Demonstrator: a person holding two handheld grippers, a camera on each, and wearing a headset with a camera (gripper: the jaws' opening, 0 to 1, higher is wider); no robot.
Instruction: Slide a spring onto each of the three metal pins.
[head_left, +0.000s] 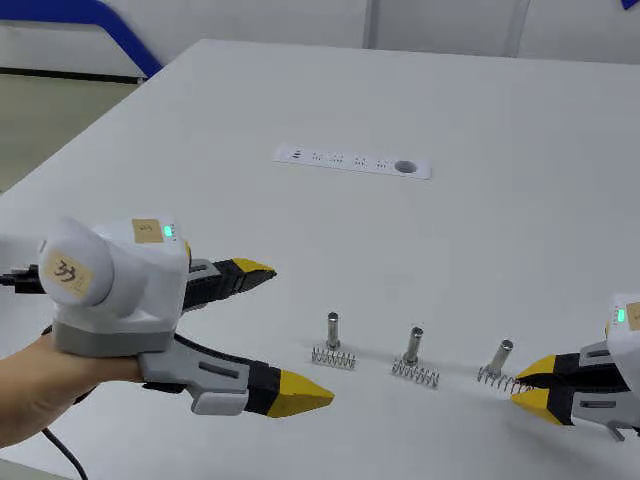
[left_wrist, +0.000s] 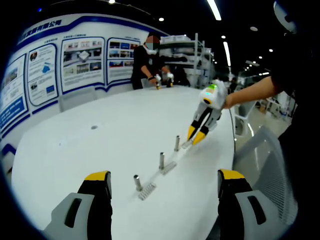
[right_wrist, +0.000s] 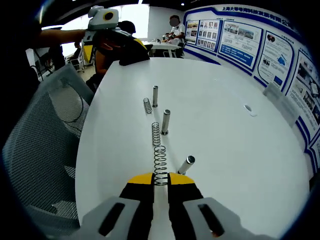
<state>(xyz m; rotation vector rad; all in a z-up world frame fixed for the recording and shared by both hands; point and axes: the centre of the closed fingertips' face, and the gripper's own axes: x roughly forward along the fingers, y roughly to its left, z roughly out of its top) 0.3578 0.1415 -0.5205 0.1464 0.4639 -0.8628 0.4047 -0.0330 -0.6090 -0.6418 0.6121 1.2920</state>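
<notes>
Three metal pins stand in a row on the white desk (head_left: 480, 230) in the head view. The left pin (head_left: 332, 325) and middle pin (head_left: 413, 343) are upright, and the right pin (head_left: 501, 353) leans over. A spring lies flat just in front of each: the left spring (head_left: 333, 357), the middle spring (head_left: 415, 374) and the right spring (head_left: 493, 378). A hand (head_left: 40, 385) holds my left gripper (head_left: 300, 335) low at the left, level over the desk. Its fingers are released and spread wide, well apart from the pins. My right gripper (head_left: 520, 388) reaches in from the lower right edge, its fingers clenched on the near end of the right spring. A white socket strip (head_left: 352, 161) sits farther back on the desk.

From the left gripper view, my own fingers (left_wrist: 97, 200) stand far apart with nothing between them. The row of pins runs away across the desk to the right gripper, which is tipped down at the far spring.

From the right gripper view, the yellow fingertips (right_wrist: 142, 180) pinch the last coils of the right spring. That spring stretches straight ahead beside the tilted right pin. The other two pins stand beyond, each with its spring lying just beside it. A mesh chair (right_wrist: 45, 130) stands at the desk's edge.
</notes>
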